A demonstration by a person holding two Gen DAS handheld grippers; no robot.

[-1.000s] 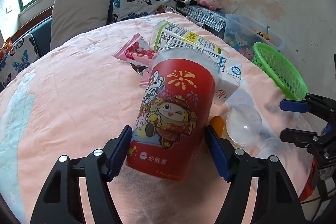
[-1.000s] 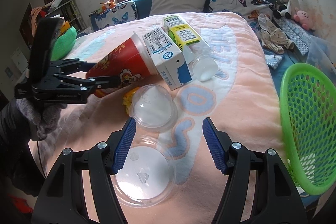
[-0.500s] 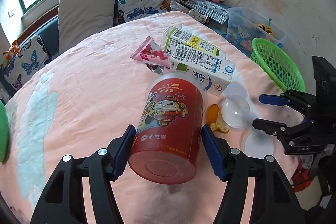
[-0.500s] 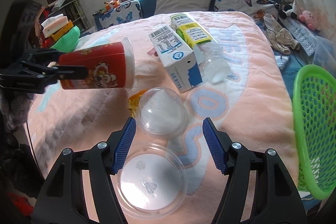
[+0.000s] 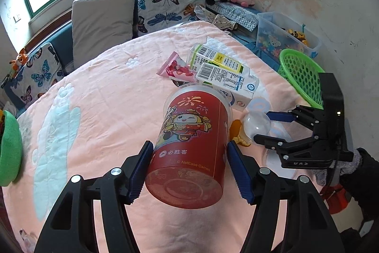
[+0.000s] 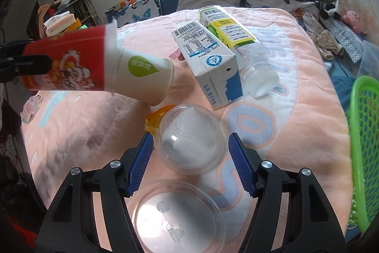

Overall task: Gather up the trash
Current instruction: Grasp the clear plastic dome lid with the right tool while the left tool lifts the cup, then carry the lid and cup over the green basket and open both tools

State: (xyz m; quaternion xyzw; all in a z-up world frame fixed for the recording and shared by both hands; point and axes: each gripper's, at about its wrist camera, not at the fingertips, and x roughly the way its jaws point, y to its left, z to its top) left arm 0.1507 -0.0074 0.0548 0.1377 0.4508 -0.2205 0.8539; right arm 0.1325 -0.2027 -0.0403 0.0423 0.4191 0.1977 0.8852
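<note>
My left gripper is shut on a red cartoon-printed paper cup and holds it on its side above the pink blanket. In the right wrist view the red cup has a white paper cup sliding out of its mouth. My right gripper is open, its fingers on either side of a clear dome lid lying on the blanket. A flat clear lid lies just below it. Two milk cartons and a clear bottle lie beyond.
A green mesh basket stands at the right edge of the bed, also in the left wrist view. An orange scrap lies beside the dome lid. A pink snack wrapper lies behind the cartons. Pillows line the far side.
My left gripper has lifted the red cup off the blanket and a white inner cup is now sliding out of it. My right gripper has moved forward around the dome lid.
</note>
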